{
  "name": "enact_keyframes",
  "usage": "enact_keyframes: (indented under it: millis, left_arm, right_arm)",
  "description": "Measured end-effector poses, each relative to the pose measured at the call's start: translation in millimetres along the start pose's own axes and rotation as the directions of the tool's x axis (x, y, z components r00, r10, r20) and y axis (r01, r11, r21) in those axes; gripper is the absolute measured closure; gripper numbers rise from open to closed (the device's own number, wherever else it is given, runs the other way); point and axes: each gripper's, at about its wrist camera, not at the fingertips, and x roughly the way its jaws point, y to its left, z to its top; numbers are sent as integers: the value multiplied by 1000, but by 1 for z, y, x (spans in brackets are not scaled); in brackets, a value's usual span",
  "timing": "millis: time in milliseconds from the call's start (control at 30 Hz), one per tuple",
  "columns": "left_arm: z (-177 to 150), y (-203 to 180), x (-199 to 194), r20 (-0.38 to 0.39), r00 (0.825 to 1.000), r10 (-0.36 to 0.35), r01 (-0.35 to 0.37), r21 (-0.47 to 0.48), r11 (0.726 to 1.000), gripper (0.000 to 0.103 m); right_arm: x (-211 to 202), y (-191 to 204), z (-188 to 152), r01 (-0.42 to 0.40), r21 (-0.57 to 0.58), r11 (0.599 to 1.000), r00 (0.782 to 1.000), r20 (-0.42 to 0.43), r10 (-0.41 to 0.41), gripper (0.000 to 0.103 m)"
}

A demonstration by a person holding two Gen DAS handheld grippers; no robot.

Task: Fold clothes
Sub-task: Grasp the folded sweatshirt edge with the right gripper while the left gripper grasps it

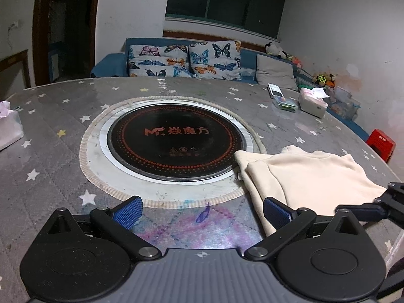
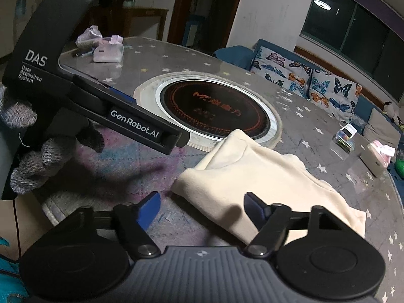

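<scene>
A cream garment (image 1: 310, 179) lies folded on the round table, to the right of the black hotplate; it also shows in the right wrist view (image 2: 262, 184). My left gripper (image 1: 203, 210) is open and empty, just left of the garment's near edge, with its right finger over the cloth's corner. My right gripper (image 2: 203, 209) is open and empty, above the garment's near edge. The left gripper body (image 2: 106, 101), held by a gloved hand, shows at left in the right wrist view.
The table carries a grey star-print cover (image 1: 50, 151) and a black round hotplate (image 1: 176, 139) in the middle. Tissue boxes (image 1: 313, 101) and small items stand at the far right, another tissue box (image 2: 108, 50) at the far left. A sofa with butterfly cushions (image 1: 184, 60) is behind.
</scene>
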Motion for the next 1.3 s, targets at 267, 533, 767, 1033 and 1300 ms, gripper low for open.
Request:
enact_keyframes:
  millis: [267, 533, 767, 1033, 1300]
  left_arm:
    - [15, 14, 12, -50, 996, -79, 75, -77, 994, 0]
    - [21, 1, 13, -74, 992, -99, 94, -69, 993, 0]
    - [19, -6, 14, -97, 993, -69, 60, -96, 994, 0]
    - [26, -16, 14, -108, 992, -65, 52, -120, 991, 0]
    - [31, -33, 16, -126, 991, -52, 36, -130, 991, 0]
  right_arm:
    - [19, 2, 6, 27, -17, 999, 999, -29, -27, 52]
    - [23, -2, 6, 15, -19, 1000, 1000, -20, -15, 68]
    - [22, -15, 6, -45, 25, 999, 999, 3, 45, 80]
    - [19, -31, 4, -116, 98, 988, 993, 31, 114, 83]
    - [12, -47, 0, -190, 147, 971, 980, 81, 179, 86]
